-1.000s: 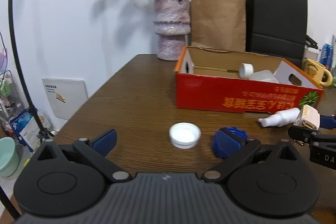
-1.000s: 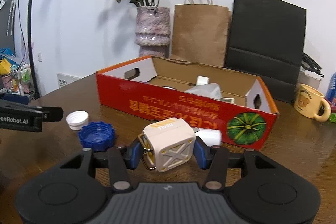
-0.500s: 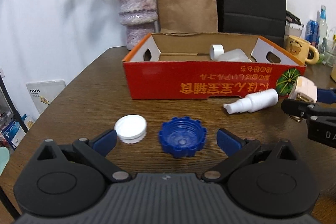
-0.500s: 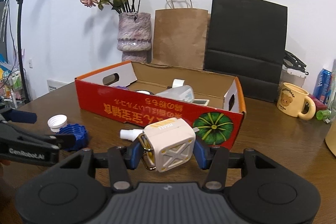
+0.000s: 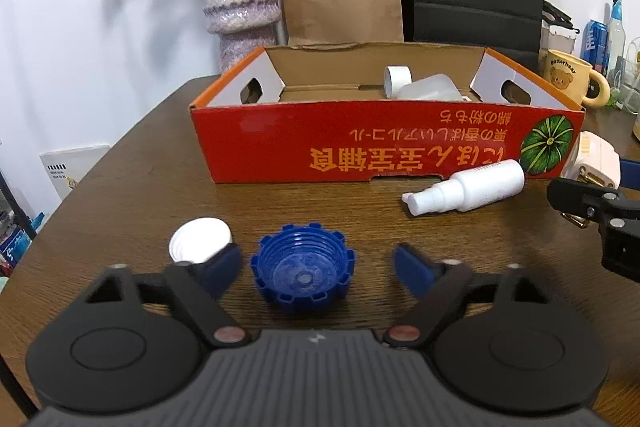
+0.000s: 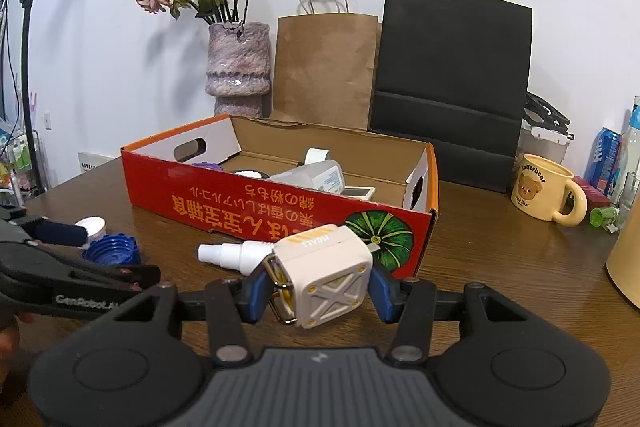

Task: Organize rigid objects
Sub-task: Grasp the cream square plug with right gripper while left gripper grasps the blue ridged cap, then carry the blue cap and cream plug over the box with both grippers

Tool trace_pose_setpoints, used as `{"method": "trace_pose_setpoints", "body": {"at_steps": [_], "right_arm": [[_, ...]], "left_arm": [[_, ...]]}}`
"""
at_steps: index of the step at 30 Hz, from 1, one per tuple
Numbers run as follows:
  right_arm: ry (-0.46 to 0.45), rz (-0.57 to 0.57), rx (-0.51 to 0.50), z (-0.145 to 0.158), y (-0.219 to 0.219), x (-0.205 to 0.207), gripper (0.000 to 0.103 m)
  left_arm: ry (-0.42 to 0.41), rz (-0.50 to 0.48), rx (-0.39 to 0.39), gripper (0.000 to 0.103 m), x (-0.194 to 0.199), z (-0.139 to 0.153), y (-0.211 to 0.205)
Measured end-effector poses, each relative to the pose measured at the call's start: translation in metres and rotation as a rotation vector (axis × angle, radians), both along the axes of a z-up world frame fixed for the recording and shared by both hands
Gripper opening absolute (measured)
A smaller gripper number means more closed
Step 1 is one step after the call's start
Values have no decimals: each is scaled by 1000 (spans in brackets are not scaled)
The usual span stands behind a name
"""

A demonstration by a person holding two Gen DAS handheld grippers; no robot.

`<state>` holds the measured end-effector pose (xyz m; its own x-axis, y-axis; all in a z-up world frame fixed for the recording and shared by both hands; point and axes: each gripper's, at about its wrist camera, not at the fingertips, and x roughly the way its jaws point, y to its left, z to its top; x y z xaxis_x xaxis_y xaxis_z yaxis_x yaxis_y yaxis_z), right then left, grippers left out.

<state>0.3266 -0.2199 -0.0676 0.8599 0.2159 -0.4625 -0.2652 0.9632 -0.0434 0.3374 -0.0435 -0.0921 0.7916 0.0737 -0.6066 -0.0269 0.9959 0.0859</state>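
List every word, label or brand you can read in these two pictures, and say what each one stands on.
"Butterbear": yellow mug.
"Pink Bear": same mug, lower and smaller.
"GenRobot.AI": left gripper, on its arm.
"MOALL", roughly: cream cube; uncertain.
Orange upside-down Japanese print: red box; not legible to me.
White spray bottle: print too small.

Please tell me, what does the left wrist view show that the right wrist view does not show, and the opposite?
Only the left wrist view shows the inside of the blue cap, lying between the closing jaws of the left gripper, whose pads are not yet on it.

Only the right wrist view shows the front of the cream cube, clamped in the right gripper, with its X pattern.

Both show the red box, the white spray bottle, the white cap and the yellow mug.
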Motion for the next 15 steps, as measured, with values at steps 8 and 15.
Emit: {"method": "trace_pose_setpoints", "body": {"at_steps": [8,15], "right_arm": [[-11,2,-3,1,1,-2,50],[-31,1,-1,3,1,-6,50]], "left_arm": [[0,-8,-4,56,1,0,-1],[-41,3,-3,56,-6,7,2]]}}
